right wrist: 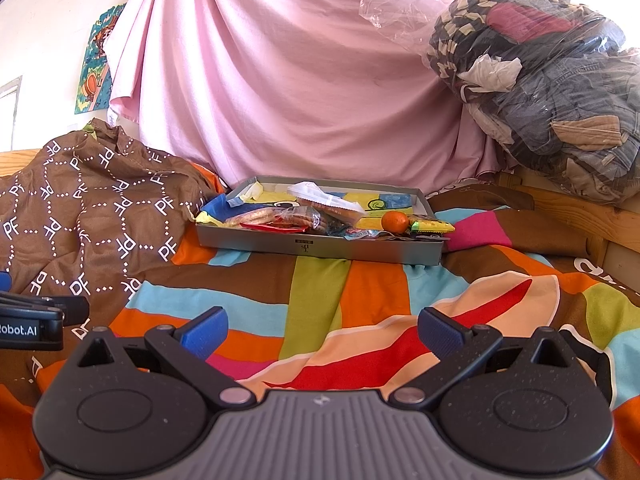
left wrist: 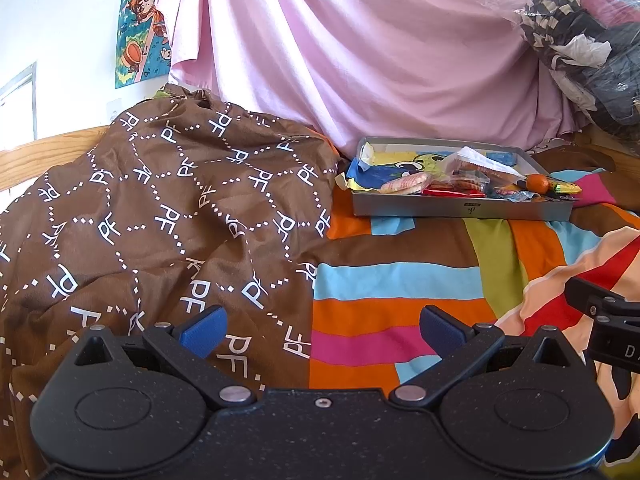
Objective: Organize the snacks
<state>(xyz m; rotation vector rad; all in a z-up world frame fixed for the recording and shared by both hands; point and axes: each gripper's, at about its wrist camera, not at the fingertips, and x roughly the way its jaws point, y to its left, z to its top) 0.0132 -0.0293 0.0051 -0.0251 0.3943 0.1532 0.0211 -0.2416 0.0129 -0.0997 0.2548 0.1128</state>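
Pink sheet [right wrist: 304,80] over white wall [left wrist: 60,20]

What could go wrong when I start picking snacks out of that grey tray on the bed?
The grey tray rests on soft striped bedding, so pressing down may tip it. The orange fruit sits near the front edge and could roll out. The clear-wrapped biscuit packs overlap, so open fingers might snag two.

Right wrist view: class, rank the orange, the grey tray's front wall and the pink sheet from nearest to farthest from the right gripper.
1. Tray's front wall, straight ahead of the right gripper.
2. Orange, in the tray, slightly right.
3. Pink sheet, hanging behind.
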